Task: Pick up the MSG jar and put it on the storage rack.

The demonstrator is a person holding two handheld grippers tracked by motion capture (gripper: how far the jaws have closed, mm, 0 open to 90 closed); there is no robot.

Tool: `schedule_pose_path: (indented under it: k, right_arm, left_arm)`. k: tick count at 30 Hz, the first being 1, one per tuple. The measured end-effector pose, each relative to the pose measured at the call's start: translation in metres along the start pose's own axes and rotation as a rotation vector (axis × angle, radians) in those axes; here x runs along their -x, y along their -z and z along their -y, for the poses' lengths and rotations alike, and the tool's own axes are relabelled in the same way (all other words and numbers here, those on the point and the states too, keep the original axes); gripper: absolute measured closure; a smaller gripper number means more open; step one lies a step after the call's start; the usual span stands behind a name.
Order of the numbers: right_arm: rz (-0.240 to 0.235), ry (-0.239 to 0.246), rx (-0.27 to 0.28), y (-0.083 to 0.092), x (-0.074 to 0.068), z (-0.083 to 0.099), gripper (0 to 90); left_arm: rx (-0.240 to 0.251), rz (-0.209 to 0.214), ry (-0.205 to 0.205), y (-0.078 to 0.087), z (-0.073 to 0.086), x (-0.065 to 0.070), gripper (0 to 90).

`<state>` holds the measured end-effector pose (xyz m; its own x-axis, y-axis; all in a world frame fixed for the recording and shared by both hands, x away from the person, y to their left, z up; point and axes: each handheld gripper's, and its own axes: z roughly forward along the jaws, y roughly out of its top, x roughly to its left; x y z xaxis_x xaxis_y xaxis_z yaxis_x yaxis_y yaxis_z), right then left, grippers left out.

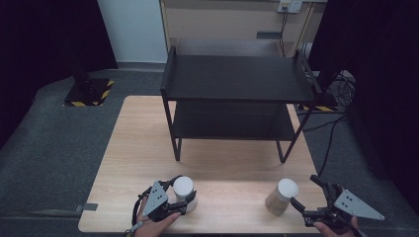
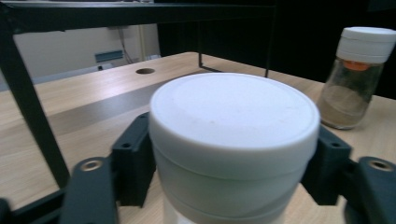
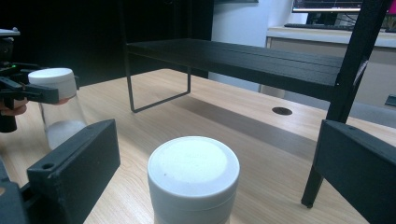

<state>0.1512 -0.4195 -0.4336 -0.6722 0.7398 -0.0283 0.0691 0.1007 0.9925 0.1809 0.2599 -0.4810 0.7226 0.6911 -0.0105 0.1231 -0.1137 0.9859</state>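
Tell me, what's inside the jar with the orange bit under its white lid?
The jar is see-through glass, with brownish powder filling its lower part. How the inside looks beneath the white lid stays hidden, because the lid covers the top.

A black two-tier shelf (image 1: 236, 79) stands on the far half of the light wooden table (image 1: 138, 148). A yellow-and-black striped base (image 1: 89, 93), perhaps a stand's foot, sits on the grey floor (image 1: 44, 148) at far left.

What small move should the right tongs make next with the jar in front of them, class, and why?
Probably close the right tongs on the brown-filled jar. In the right gripper view its white cap stands between open jaws, neither touching it. The left tongs already grip the other jar at its cap, so the right side lags behind.
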Motion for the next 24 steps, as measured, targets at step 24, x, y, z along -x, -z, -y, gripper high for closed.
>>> schedule_pose_path:
  k: [24]
  right_arm:
    - [-0.002, -0.004, 0.013, 0.002, 0.0, -0.003, 1.2]
  left_arm:
    - [0.01, 0.042, -0.047, 0.007, -0.032, 0.012, 33.3]
